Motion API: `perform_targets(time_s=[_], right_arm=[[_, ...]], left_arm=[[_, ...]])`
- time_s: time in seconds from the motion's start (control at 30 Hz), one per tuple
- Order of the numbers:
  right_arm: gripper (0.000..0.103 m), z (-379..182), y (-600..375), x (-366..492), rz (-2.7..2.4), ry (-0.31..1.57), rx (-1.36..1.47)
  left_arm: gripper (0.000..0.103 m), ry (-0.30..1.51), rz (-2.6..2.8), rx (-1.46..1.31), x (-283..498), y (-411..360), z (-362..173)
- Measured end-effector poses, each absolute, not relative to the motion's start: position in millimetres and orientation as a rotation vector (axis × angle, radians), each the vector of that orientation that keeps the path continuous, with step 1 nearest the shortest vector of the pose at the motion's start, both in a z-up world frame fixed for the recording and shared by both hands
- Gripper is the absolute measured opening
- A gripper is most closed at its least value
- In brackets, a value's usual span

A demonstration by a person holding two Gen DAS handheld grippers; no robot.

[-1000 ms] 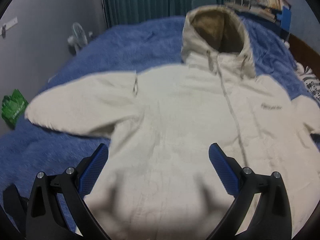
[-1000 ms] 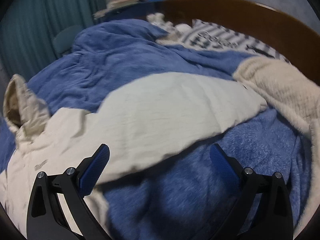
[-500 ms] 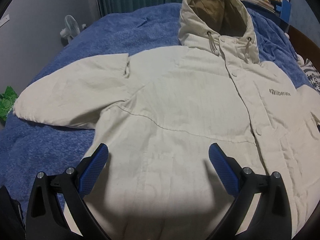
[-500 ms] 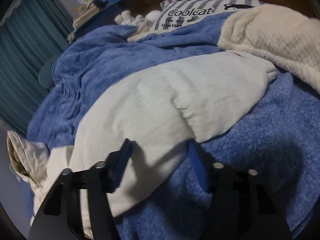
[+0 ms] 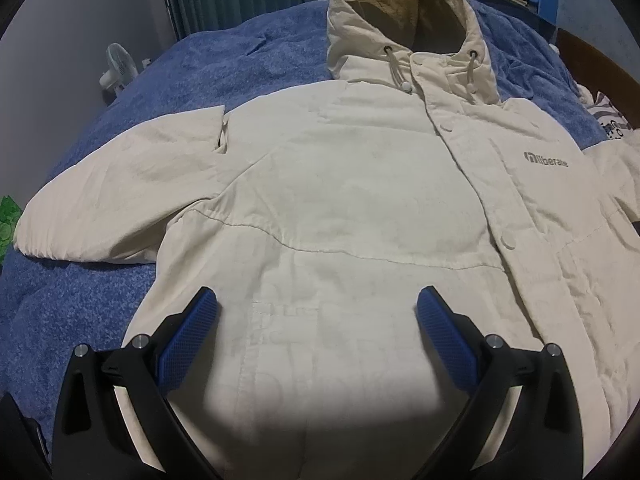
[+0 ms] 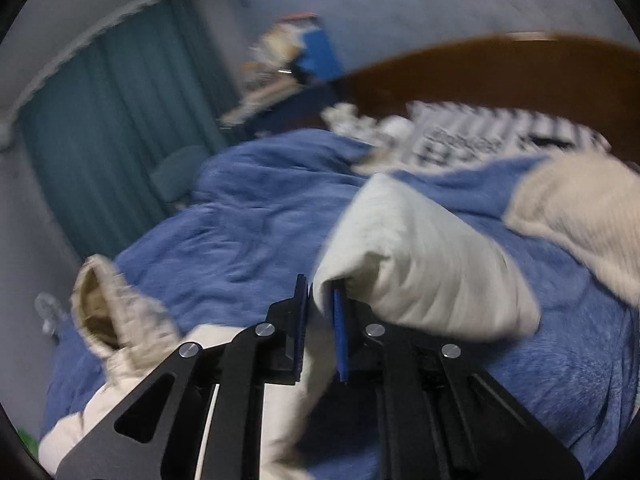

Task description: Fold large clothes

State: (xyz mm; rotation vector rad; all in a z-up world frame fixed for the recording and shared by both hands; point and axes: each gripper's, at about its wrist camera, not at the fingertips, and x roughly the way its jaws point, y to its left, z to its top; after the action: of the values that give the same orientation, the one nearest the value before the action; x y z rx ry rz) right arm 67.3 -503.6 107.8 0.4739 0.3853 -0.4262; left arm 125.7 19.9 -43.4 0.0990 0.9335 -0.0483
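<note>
A cream hooded jacket (image 5: 360, 200) lies front up on a blue blanket (image 5: 180, 92), hood (image 5: 404, 12) at the far end, one sleeve (image 5: 120, 196) spread to the left. My left gripper (image 5: 316, 312) hovers open over the jacket's lower front, nothing between its blue pads. In the right wrist view my right gripper (image 6: 320, 296) is shut on the jacket's other sleeve (image 6: 420, 264), which is lifted off the blanket (image 6: 248, 232) and bunched past the pads. The hood (image 6: 108, 304) shows at the lower left there.
A fluffy cream throw (image 6: 580, 216) and a striped pillow (image 6: 472, 136) lie by the brown headboard (image 6: 500, 72). Teal curtains (image 6: 120, 132) hang behind the bed. A small white fan (image 5: 118, 68) and a green bag (image 5: 8, 224) sit left of the bed.
My right gripper went from wide open above the sleeve to shut on it and has raised it off the blanket. The left gripper sank a little closer to the jacket's front, still open.
</note>
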Motion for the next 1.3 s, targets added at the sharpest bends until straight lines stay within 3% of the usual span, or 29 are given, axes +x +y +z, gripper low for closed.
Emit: perform_targets(time_s=[0.2,0.57,0.63,0.67,0.7,0.73,0.97,1.07,1.3], right_arm=[[0.012,137,-404,76,-0.207,0.404,0.345],[0.011,70,-274,120,0.037,0.673,0.233],[0.015,55,-256,124,0.066,0.734,0.196],[0.028,51,-253,124,0.078,0.758,0.185],[0.05,47,-247,122,0.082,0.79,0.167],[0.055,45,-244,117,0.076,0.795,0.159],[0.064,79,-291,69,0.013,0.729,0.286],[0.069,86,-335,68,-0.073,0.702,0.355],[0.069,78,-421,65,-0.212,0.677,0.552]], left_arm=[[0.096,0.937,-0.035,0.084,126,23,-45],[0.096,0.943,-0.039,0.062,126,27,-51],[0.096,0.947,-0.061,0.049,126,28,-52],[0.096,0.946,-0.074,0.042,126,28,-51],[0.096,0.945,-0.1,0.026,124,28,-50],[0.096,0.942,-0.108,0.022,122,28,-49],[0.096,0.848,-0.229,0.097,98,-14,-6],[0.096,0.82,-0.308,0.164,99,-59,12],[0.096,0.778,-0.457,0.21,127,-173,22]])
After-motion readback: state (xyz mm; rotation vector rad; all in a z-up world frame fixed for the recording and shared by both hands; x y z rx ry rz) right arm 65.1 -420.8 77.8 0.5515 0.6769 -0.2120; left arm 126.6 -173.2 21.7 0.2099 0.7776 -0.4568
